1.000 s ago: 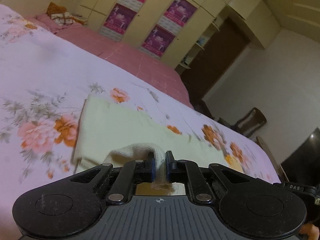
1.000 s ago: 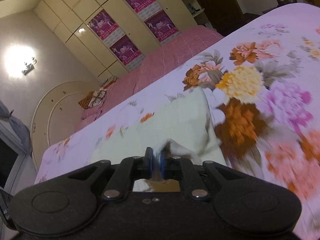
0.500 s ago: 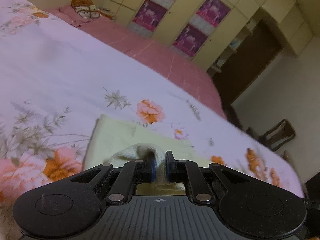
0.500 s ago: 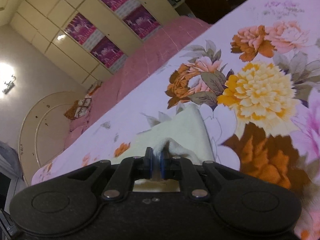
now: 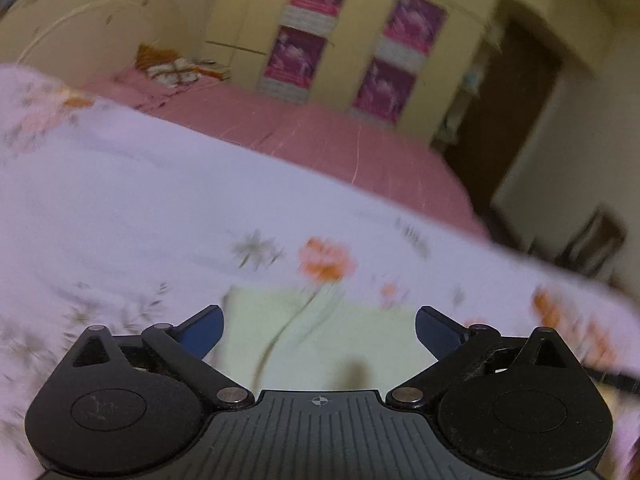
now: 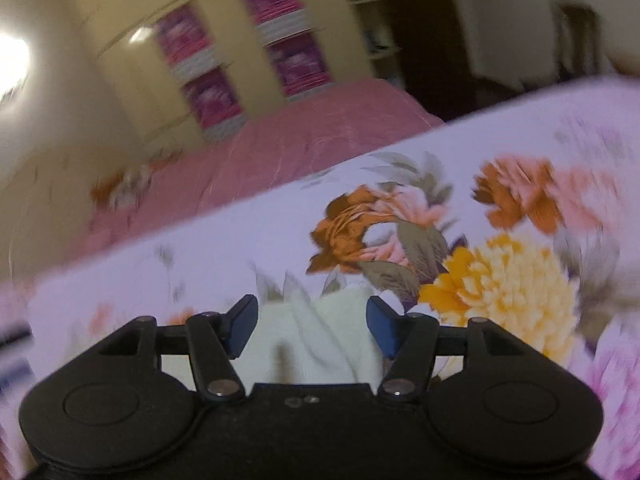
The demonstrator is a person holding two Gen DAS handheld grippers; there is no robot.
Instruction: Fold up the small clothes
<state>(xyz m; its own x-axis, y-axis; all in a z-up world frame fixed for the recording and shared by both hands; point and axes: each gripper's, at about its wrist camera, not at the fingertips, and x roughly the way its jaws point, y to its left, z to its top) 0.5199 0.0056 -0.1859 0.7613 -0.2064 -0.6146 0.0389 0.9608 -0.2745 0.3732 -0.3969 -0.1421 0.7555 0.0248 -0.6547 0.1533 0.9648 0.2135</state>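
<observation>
A small pale cream-yellow garment [image 5: 320,336] lies on the floral bedspread, just in front of my left gripper [image 5: 319,330], which is open with the cloth lying loose between its blue fingertips. In the right wrist view the same garment [image 6: 320,340] lies bunched with a raised fold between the fingers of my right gripper [image 6: 312,326], which is also open and holds nothing. Both views are blurred by motion.
The lilac floral bedspread [image 5: 120,220] spreads all round the garment, with large orange and yellow flowers [image 6: 500,280] to the right. A pink quilt [image 5: 320,140] lies beyond, then a cream wardrobe with purple posters [image 5: 300,52]. A dark doorway [image 5: 512,120] and chair [image 5: 596,240] stand right.
Both grippers were shut on the garment's edge and carried it forward over itself. Both have now opened and let the cloth drop onto the bed.
</observation>
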